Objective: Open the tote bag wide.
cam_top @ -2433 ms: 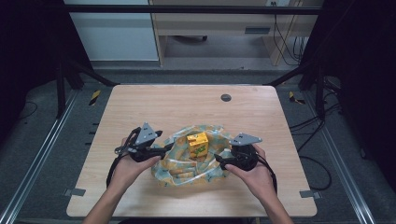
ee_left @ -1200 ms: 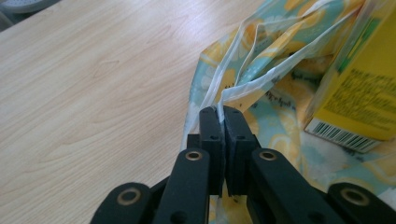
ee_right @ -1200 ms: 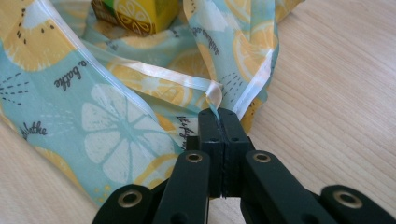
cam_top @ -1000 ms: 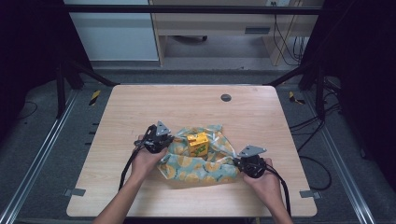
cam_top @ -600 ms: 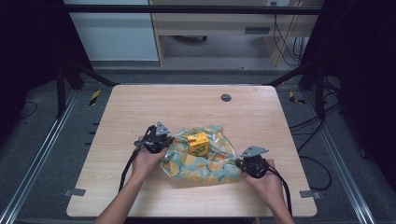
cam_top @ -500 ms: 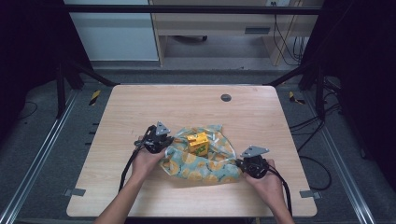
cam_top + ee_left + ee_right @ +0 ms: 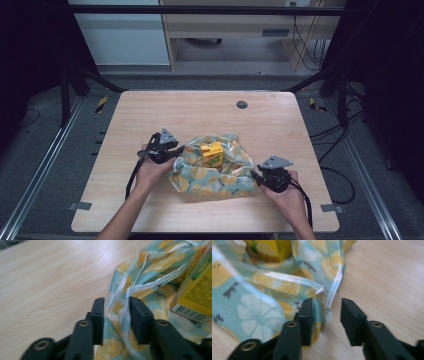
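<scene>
A teal cloth with a lemon print [image 7: 215, 175] lies crumpled at the middle of the wooden table [image 7: 150, 112]. A small yellow carton [image 7: 212, 154] stands on it. My left gripper [image 7: 176, 150] is at the cloth's left edge. In the left gripper view it [image 7: 116, 302] is open, with a fold of the cloth [image 7: 150, 267] rising between the jaws and the carton [image 7: 197, 295] at the right. My right gripper [image 7: 255, 175] is at the cloth's lower right corner. It [image 7: 327, 303] is open, and a corner of the cloth [image 7: 249, 307] hangs between its jaws, below the carton [image 7: 269, 248].
A dark round grommet [image 7: 242, 104] sits in the table's far right part. Bare wood surrounds the cloth on all sides. Metal frame rails [image 7: 40, 170] and cables [image 7: 345, 170] run beside the table on the floor.
Since 2.4 s ago the left gripper moved up to the cloth's left edge and the right gripper moved out to its lower right corner. Over the last second both hardly moved.
</scene>
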Action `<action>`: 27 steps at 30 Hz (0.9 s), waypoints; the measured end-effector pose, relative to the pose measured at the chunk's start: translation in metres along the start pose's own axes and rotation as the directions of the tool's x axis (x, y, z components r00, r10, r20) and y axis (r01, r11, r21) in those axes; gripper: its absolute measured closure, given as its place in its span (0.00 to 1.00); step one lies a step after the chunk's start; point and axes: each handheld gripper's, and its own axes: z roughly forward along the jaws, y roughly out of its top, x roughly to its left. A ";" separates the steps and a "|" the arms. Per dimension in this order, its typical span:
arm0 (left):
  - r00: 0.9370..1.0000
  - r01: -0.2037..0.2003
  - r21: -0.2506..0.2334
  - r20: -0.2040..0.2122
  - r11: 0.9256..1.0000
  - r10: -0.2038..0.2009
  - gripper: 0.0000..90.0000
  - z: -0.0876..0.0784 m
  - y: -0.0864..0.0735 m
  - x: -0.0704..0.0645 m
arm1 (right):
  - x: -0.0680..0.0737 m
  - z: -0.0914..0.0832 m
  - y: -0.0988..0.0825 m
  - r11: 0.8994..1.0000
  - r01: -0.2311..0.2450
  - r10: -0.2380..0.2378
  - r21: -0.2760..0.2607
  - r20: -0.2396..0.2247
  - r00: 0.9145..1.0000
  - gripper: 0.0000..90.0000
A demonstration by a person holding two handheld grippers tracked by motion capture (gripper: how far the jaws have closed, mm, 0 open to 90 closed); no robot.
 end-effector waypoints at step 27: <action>0.981 -0.096 -0.163 0.151 0.982 0.121 0.37 -0.089 0.010 -0.041 | 0.002 0.003 0.067 0.996 0.046 -0.050 -0.081 -0.048 0.998 0.36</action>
